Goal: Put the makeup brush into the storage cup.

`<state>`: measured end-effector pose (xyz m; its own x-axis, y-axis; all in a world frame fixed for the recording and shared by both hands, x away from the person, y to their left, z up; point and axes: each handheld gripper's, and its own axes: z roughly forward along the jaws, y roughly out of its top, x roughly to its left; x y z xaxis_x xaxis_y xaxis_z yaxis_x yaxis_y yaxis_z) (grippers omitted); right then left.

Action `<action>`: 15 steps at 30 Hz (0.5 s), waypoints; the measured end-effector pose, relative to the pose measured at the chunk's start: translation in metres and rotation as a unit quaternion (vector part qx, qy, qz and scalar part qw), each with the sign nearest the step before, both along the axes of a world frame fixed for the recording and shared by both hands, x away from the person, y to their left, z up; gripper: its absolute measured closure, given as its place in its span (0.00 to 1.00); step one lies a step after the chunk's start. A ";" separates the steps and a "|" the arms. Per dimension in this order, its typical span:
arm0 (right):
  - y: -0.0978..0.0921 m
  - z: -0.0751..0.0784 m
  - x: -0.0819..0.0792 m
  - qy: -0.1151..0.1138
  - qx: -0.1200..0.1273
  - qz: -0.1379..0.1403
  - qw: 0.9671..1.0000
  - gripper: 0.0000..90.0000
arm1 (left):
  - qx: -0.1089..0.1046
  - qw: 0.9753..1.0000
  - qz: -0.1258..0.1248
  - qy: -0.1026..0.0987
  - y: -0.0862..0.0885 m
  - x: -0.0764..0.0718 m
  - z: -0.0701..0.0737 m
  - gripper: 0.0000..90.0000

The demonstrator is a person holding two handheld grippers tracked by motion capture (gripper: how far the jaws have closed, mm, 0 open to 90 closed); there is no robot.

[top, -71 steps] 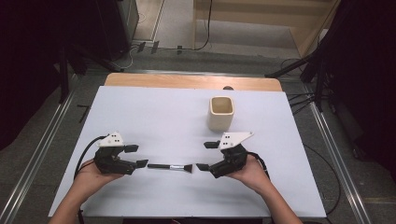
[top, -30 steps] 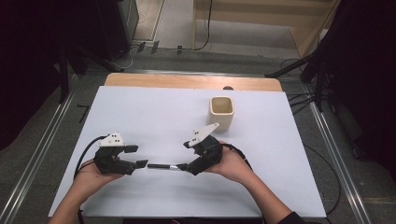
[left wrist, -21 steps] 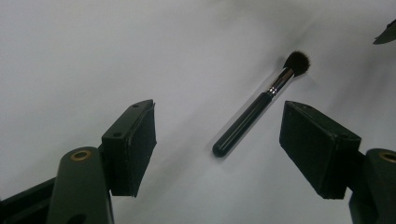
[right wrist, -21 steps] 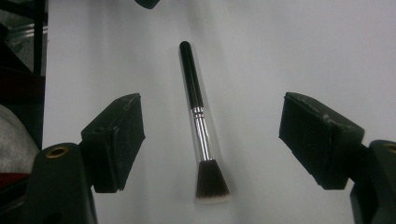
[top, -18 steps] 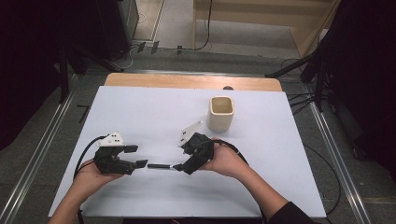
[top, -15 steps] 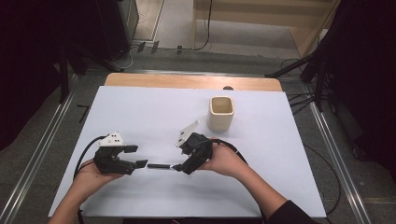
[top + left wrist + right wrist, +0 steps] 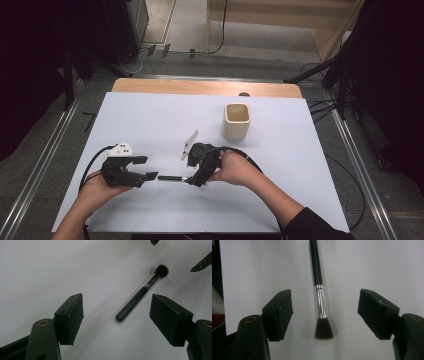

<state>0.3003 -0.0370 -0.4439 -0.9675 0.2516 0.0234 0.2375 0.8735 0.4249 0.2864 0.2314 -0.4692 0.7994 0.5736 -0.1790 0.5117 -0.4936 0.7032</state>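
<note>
- The brush [image 7: 320,293] lies flat on the bench [image 7: 150,120], between the two tools.
- Right tool [image 7: 325,312] is wide open, its jaws straddling the bristle end without touching.
- Left tool [image 7: 116,315] is wide open, with the handle end between its jaws.

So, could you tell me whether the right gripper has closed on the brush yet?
Open: its jaws stand wide apart either side of the brush, which lies flat on the table.

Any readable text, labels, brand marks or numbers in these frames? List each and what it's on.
None readable.
Brush: plain black handle and silver ferrule, no print visible.
Cup: plain beige, no mark.
Left tongs and right tongs: bare black pads, no lettering.
White table: no markings.
</note>
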 end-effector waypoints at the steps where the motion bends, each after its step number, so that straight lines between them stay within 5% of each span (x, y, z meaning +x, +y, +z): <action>1: 0.002 -0.001 0.000 0.012 -0.010 -0.007 1.000 0.34 | 0.000 1.000 0.000 0.001 0.000 0.000 0.000 0.31; 9: 0.012 -0.004 0.000 0.006 -0.047 0.018 0.999 0.38 | -0.001 1.000 0.002 0.001 0.000 0.000 0.000 0.31; 15: 0.016 -0.010 0.002 0.005 -0.052 0.025 0.998 0.39 | 0.001 1.000 -0.001 0.000 0.000 0.000 0.000 0.31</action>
